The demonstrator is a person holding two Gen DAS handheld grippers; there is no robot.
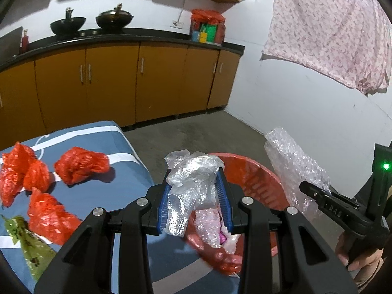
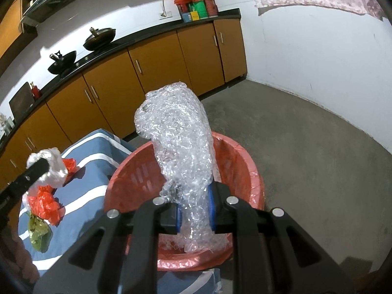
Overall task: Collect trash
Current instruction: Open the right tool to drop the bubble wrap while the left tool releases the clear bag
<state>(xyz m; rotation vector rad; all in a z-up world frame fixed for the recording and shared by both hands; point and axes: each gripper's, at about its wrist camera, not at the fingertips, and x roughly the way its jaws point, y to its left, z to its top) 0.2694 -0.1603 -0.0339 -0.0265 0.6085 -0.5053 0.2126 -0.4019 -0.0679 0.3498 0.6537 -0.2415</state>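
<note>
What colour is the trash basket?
Red basket, lined with a red bag; clearest in the right wrist view.

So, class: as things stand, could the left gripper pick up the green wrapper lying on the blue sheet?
Probably not yet. The left gripper is shut on a clear plastic bag, so its jaws are occupied. The green wrapper lies uncovered on the sheet.

four or so red bags (image 1: 82,167), one bin (image 1: 257,183), two woks (image 1: 68,24)

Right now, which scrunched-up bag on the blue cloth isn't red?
The green bag, lying at the near corner of the blue cloth, below the red bags. All the others there are red.
</note>
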